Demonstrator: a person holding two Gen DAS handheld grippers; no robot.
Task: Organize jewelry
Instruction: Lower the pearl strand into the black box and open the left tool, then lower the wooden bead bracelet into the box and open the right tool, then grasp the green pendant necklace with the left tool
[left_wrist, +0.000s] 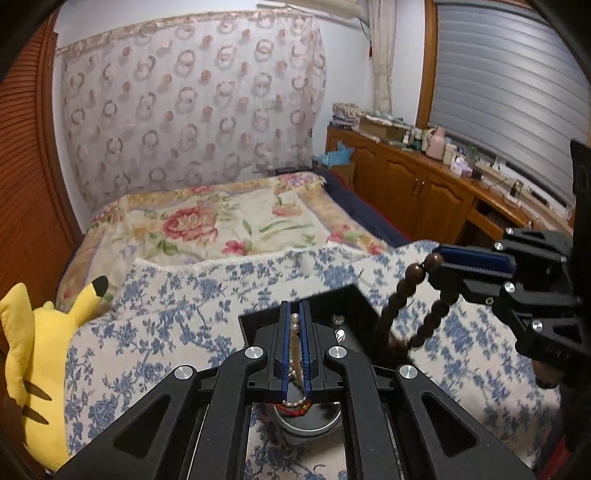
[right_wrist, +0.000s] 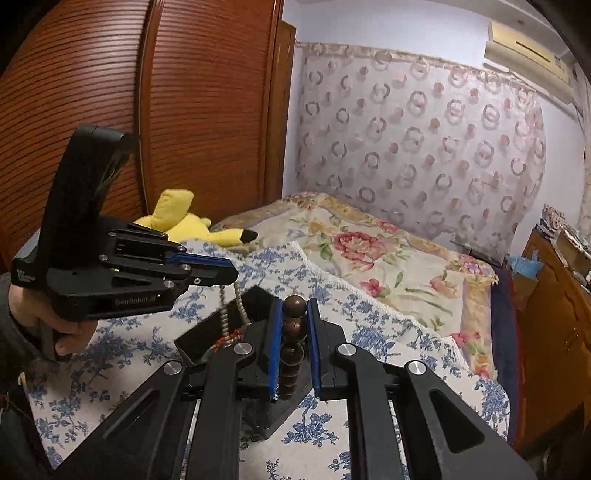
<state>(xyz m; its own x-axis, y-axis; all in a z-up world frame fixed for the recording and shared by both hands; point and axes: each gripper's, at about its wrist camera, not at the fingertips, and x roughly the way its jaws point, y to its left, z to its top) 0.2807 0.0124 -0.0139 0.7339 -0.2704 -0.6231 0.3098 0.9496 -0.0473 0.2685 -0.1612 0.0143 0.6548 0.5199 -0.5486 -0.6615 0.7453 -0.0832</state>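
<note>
Bedroom setting: a bed (left_wrist: 155, 321) with a blue-flowered cover carries a black box (right_wrist: 258, 299). Left gripper (left_wrist: 294, 317) jaws clamp a pearl strand (left_wrist: 294, 321); right gripper (right_wrist: 294, 314) jaws clamp a brown bead bracelet (right_wrist: 294, 325). Both pieces hang above the box, neither stowed yet.

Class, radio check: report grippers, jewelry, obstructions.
Left gripper shut on pearl strand. Right gripper shut on wooden bead string. Both over black box. Nothing blocking.
</note>
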